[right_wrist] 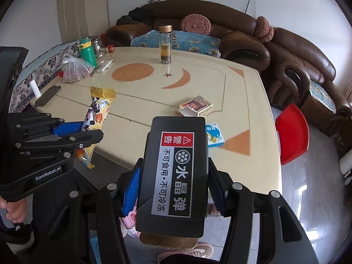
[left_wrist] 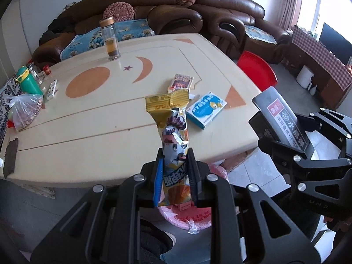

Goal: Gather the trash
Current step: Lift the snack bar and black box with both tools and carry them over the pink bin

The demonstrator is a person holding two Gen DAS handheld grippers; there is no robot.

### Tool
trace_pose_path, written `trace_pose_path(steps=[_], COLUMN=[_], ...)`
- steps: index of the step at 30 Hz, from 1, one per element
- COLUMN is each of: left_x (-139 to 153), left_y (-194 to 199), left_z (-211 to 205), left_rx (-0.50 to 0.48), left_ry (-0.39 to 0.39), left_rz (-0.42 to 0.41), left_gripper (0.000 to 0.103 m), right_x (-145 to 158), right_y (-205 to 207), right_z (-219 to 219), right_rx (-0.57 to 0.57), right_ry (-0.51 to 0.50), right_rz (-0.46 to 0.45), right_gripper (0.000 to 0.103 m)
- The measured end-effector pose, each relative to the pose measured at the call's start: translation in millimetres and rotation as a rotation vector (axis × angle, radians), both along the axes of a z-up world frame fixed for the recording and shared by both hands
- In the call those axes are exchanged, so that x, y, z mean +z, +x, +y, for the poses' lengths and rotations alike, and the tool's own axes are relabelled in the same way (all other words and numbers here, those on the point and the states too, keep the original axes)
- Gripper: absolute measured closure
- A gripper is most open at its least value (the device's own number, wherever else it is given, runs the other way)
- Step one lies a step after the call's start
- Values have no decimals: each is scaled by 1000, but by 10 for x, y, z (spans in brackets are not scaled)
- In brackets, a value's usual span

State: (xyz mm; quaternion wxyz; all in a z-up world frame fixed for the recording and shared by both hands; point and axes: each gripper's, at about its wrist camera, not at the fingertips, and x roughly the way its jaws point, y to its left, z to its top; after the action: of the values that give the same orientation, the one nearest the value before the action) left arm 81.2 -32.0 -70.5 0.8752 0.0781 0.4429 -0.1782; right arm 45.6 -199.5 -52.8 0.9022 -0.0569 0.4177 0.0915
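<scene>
My left gripper (left_wrist: pixel 175 176) is shut on a gold and blue snack wrapper (left_wrist: pixel 172 132), held upright above a bin lined with a pink bag (left_wrist: pixel 191 217) on the floor by the table's near edge. The wrapper also shows in the right wrist view (right_wrist: pixel 96 114). My right gripper (right_wrist: pixel 172 184) is shut on a black box with a warning label (right_wrist: pixel 173 171), held off the table's near edge; it also shows in the left wrist view (left_wrist: pixel 283 123). On the cream table (left_wrist: pixel 99 118) lie a small red-brown carton (left_wrist: pixel 180 83) and a blue and white carton (left_wrist: pixel 205 109).
A glass tea bottle (left_wrist: pixel 110 40) stands at the table's far side. A green bottle (left_wrist: pixel 27 80), a remote (left_wrist: pixel 51 89), a plastic bag of nuts (left_wrist: pixel 24 112) and a dark strip (left_wrist: pixel 10 157) sit at the left. A red stool (left_wrist: pixel 257 70) and brown sofa (left_wrist: pixel 198 8) stand beyond.
</scene>
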Motion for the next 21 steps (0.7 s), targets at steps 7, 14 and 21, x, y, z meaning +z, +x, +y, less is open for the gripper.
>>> trace_pose_path(steps=[7,14,21], left_x=[-250,-572,-868], left_y=[-114,-201,-257], left_z=[-54,-93,-126], left_rx=[-38,-72,-104], left_ry=[22,42,72], left_rz=[12,45,79], left_gripper=[82,82,82], right_x=[-228,-540,-885], right_y=[-85,-134,-149], right_z=[49,106,128], right_rx=[-12,-22,-45], right_ry=[0,9,31], right_rz=[23,68,127], right_gripper=[49,49,49])
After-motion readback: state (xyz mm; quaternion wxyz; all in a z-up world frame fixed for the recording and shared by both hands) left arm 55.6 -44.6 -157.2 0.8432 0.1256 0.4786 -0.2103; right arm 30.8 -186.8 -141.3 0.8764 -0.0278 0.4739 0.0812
